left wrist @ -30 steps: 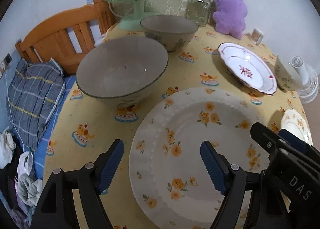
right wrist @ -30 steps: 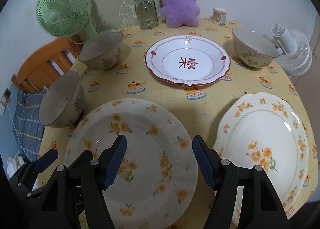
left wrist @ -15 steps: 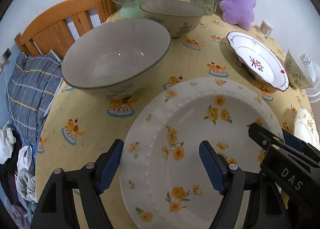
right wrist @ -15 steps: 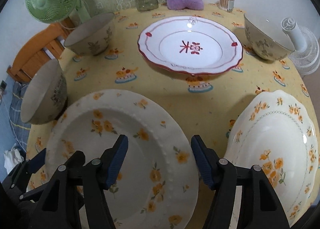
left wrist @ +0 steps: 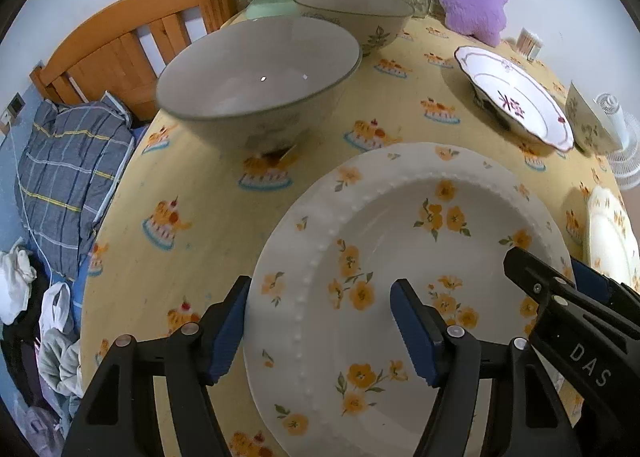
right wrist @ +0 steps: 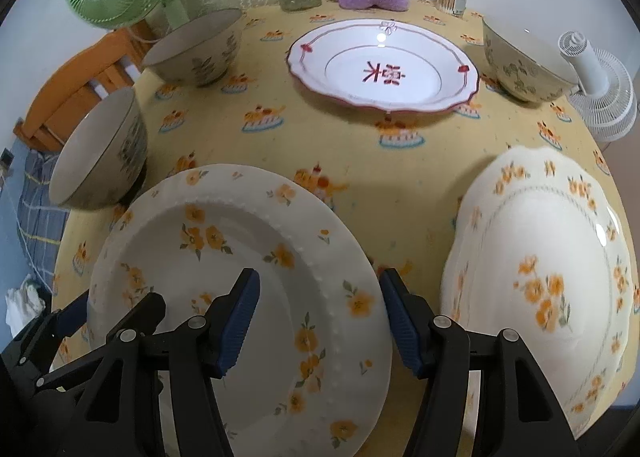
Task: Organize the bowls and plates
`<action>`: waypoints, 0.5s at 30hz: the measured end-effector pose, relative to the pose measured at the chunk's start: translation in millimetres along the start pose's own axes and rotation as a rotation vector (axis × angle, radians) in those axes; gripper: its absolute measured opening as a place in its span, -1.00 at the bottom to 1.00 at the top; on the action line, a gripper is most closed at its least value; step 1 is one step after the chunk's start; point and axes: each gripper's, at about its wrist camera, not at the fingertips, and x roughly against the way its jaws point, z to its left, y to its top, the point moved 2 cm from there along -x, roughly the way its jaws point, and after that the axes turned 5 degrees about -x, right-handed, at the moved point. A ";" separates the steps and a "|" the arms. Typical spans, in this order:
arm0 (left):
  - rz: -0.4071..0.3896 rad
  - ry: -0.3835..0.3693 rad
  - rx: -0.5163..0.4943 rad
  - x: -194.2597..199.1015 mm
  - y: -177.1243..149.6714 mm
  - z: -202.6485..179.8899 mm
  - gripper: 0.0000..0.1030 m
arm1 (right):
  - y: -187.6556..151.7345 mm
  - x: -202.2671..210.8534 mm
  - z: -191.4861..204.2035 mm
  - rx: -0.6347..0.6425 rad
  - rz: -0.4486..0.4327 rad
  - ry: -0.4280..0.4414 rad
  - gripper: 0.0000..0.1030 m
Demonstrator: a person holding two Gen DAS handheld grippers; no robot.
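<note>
Plate [left wrist: 404, 289] with orange flowers and a beaded ring sits at the tabletop [left wrist: 200, 217] edge, 6 o'clock | left hand-held gripper [left wrist: 320, 329] closing astride its 9 o'clock rim, pads not pressing yet | right hand-held gripper [right wrist: 318, 321] apart astride its 3 o'clock rim | risk: uneven pinch tips glossy plate against bowl [left wrist: 256, 81] at 11 o'clock

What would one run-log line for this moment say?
left gripper: closing astride beaded plate left rim | right gripper: open astride right rim | plate on table
</note>
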 end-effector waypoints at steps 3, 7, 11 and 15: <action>0.007 -0.009 -0.005 3.6 -7.6 2.5 0.36 | -9.3 3.5 1.8 0.002 0.010 -0.001 0.26; -0.003 -0.015 -0.032 5.1 -11.0 1.7 0.36 | -19.3 5.3 3.3 0.020 0.023 -0.016 0.26; 0.027 -0.066 -0.001 -1.7 -13.0 6.8 0.46 | -23.4 -1.3 -1.2 -0.009 0.055 -0.011 0.21; 0.036 -0.094 0.007 -1.9 -11.4 7.2 0.48 | -23.1 -2.1 -0.8 -0.010 0.058 -0.012 0.22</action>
